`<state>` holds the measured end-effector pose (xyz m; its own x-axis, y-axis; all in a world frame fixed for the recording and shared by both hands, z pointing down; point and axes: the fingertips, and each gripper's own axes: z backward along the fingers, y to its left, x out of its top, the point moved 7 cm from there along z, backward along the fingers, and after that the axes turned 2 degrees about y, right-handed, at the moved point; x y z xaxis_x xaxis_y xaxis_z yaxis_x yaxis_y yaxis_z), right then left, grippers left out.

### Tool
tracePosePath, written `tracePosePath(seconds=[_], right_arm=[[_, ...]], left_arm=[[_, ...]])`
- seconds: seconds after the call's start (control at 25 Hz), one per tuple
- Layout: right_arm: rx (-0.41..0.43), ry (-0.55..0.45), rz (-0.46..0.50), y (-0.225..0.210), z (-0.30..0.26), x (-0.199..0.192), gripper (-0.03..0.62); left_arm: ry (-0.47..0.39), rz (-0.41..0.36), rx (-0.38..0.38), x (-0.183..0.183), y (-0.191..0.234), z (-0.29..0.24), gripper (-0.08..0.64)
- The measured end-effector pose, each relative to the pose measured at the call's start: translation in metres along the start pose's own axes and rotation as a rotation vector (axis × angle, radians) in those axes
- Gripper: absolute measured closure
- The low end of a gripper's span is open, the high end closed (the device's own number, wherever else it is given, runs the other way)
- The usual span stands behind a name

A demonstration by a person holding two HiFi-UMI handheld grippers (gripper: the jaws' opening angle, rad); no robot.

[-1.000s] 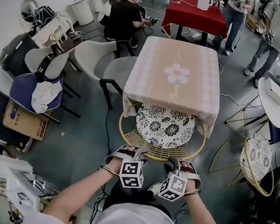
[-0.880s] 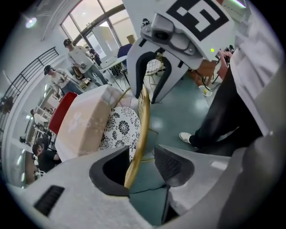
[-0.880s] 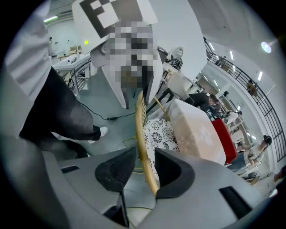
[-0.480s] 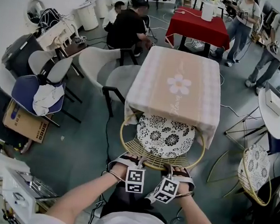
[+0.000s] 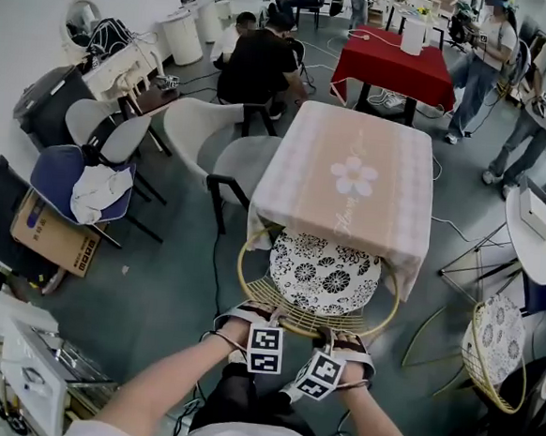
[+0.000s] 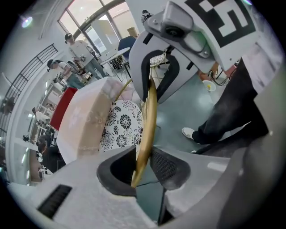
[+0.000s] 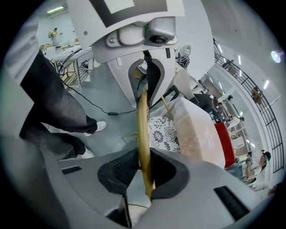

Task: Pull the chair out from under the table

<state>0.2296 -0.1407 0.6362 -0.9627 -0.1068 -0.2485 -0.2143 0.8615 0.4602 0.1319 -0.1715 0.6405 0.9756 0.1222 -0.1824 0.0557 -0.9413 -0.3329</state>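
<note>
We lose the far part of the chair (image 5: 323,273) under the surface's cloth (image 5: 351,186); from the head view, marker cubes (image 5: 264,349) cover the jaws of the left gripper (image 5: 257,319) and right gripper (image 5: 337,342).

Left tongs (image 5: 254,314), right tongs (image 5: 340,337) at chair rim (image 5: 241,274)

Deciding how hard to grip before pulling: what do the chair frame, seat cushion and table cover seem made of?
Chair frame: probably metal rod and wire, glossy gold; thin, even, shiny.
Seat cushion: looks like matte printed fabric, black flowers on white.
Table cover: seems cloth, pale pink with a white flower, edges hanging limp.
</note>
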Motion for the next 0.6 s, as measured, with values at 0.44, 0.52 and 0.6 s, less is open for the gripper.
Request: tracePosePath(seconds=[0.44,0.52,0.6], right_arm=[[0.047,0.025,-0.028,0.01,0.006,0.005,0.535],[0.05,0.035,-0.035,0.014,0.008,0.006,0.535],[0.051,0.041,-0.043,0.018,0.009,0.007,0.535]], left_arm=[[0.008,-0.021,-0.017,0.0,-0.012,0.004,0.466],[0.004,-0.027,-0.022,-0.001,-0.017,0.005,0.466],[-0.003,-0.024,-0.023,-0.002,-0.021,0.006,0.466]])
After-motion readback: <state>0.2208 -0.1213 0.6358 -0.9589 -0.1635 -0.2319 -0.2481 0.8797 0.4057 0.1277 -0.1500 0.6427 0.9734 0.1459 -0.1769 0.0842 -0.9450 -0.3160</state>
